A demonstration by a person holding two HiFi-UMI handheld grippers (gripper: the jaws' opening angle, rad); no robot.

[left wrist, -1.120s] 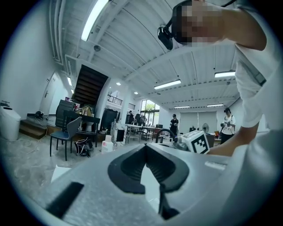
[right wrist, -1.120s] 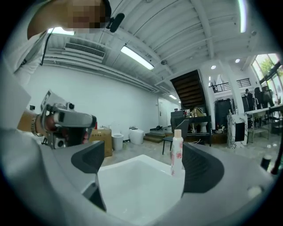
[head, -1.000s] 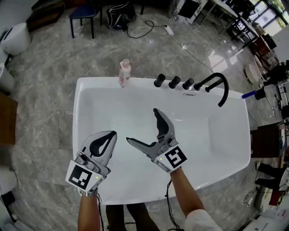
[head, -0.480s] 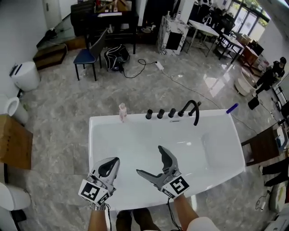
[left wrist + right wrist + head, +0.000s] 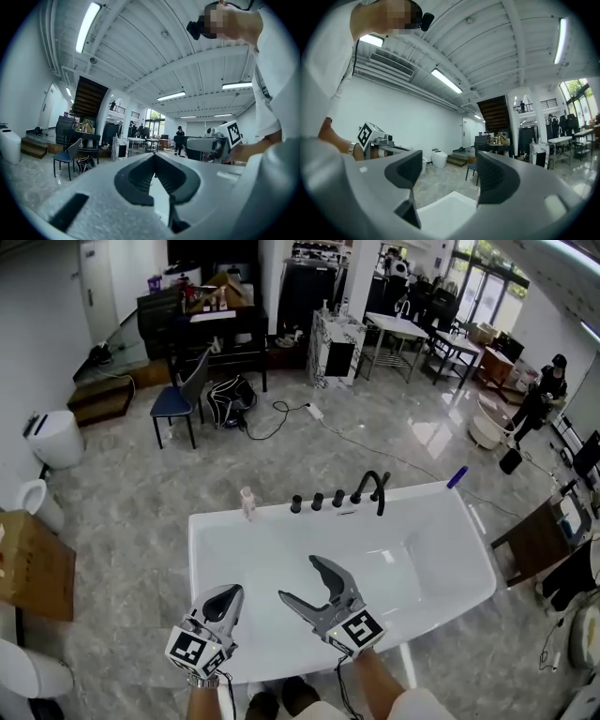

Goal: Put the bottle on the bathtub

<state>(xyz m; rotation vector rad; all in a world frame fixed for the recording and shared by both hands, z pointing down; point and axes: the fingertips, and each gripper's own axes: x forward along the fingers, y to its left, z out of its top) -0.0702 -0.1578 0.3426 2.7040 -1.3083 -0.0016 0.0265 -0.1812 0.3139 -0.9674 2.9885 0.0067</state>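
Note:
A small pink-and-white bottle [image 5: 247,502] stands upright on the far rim of the white bathtub [image 5: 469,549], left of the black tap knobs. My left gripper [image 5: 228,593] hangs above the near rim, shut and empty. Its jaws meet at the tip in the left gripper view [image 5: 153,157]. My right gripper [image 5: 302,581] is over the tub's near part, open wide with nothing between its fingers. In the right gripper view [image 5: 450,176] a corner of the white tub [image 5: 440,213] shows below the jaws. Both grippers are far from the bottle.
Three black knobs [image 5: 317,501] and a black curved spout [image 5: 373,486] sit on the tub's far rim. A blue chair [image 5: 178,401] and a black bag [image 5: 228,390] stand behind. A toilet [image 5: 54,439] is at the left, a cardboard box [image 5: 33,563] beside it.
The head view has pulled back and up, so the tub looks smaller and more of the room shows. Both grippers have drawn back toward the near rim. The bottle has stayed put.

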